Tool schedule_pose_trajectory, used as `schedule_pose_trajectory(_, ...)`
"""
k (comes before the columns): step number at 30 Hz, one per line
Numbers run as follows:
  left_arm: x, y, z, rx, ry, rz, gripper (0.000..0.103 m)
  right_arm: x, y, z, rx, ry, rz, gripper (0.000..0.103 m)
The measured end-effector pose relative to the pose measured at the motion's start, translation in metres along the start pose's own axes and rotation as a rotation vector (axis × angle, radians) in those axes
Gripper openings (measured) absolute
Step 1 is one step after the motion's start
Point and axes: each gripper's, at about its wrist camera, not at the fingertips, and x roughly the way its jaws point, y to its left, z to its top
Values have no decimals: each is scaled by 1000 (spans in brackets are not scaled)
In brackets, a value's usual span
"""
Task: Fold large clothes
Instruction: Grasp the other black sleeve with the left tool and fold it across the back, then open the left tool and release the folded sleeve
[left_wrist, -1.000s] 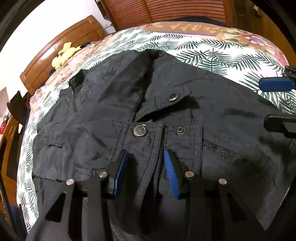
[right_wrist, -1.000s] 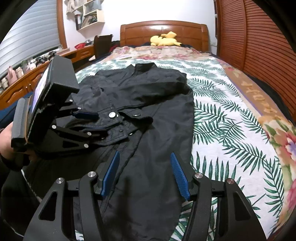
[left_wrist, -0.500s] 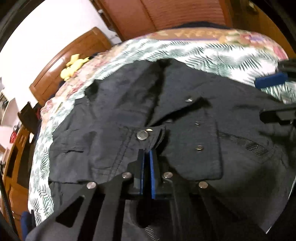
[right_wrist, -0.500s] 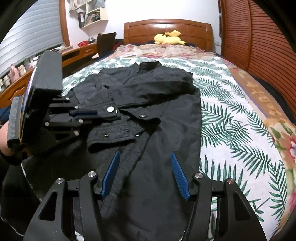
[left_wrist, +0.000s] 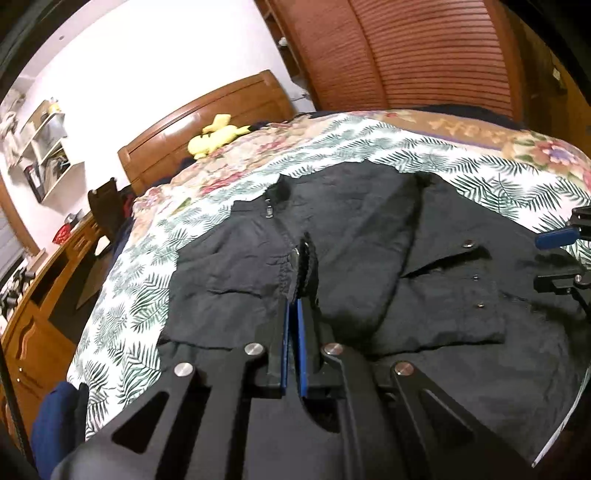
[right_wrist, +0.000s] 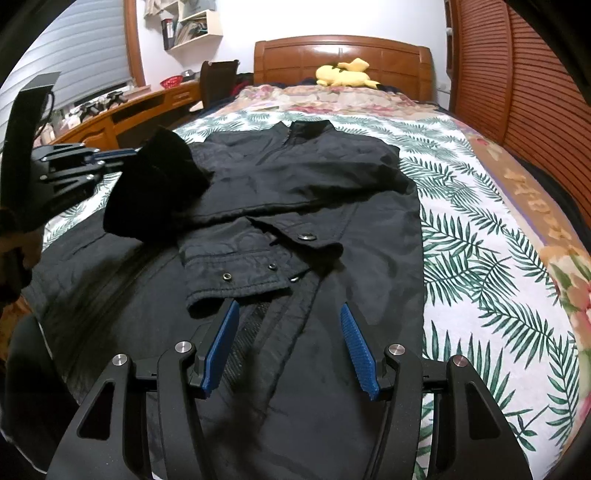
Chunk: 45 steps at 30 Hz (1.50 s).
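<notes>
A large black jacket (right_wrist: 314, 192) lies spread on the bed, collar toward the headboard; it also shows in the left wrist view (left_wrist: 369, 229). My left gripper (left_wrist: 294, 306) is shut on the jacket's left sleeve cuff (left_wrist: 304, 266) and holds it lifted above the jacket's left side. In the right wrist view that gripper (right_wrist: 125, 151) holds the cuff (right_wrist: 162, 184) up in the air. The other sleeve cuff (right_wrist: 251, 262) with snap buttons lies across the jacket's middle. My right gripper (right_wrist: 288, 317) is open and empty, hovering just above the jacket's lower front.
The bed has a palm-leaf bedspread (right_wrist: 480, 240) and a wooden headboard (right_wrist: 343, 59) with a yellow plush toy (right_wrist: 345, 74). A wooden desk (right_wrist: 122, 114) runs along the left. A slatted wooden wardrobe (right_wrist: 517, 92) stands on the right.
My left gripper closed on the left sleeve cuff, then lifted it up and carried it to the left, away from the jacket's middle. My right gripper stayed open and nearly still.
</notes>
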Motion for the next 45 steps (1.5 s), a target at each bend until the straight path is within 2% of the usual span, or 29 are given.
schedule_pose_trajectory(4,-10,16,-10,-41,-18,16,0,4,4,4,-2,-2,1,58)
schedule_pose_trajectory(12,-39,43,-31,-132,-41,-18,0,12,10,9,-5,5,1,58)
schedule_pose_trajectory(21,-71,50,-42,-133,-54,-28,0,18,16,9,-16,17,-4,58)
schedule_pose_trajectory(27,-76,63,-60,-183,-18,-49,0,22,19,10,-16,23,-2,58)
schedule_pose_trajectory(30,-74,71,-79,-220,20,-57,1,24,22,10,-25,24,-1,58)
schedule_pose_trajectory(39,-72,89,-152,-283,152,-17,3,29,27,10,-42,30,-6,58)
schedule_pose_trajectory(45,-72,104,-186,-318,221,-7,3,33,32,10,-54,39,-15,58)
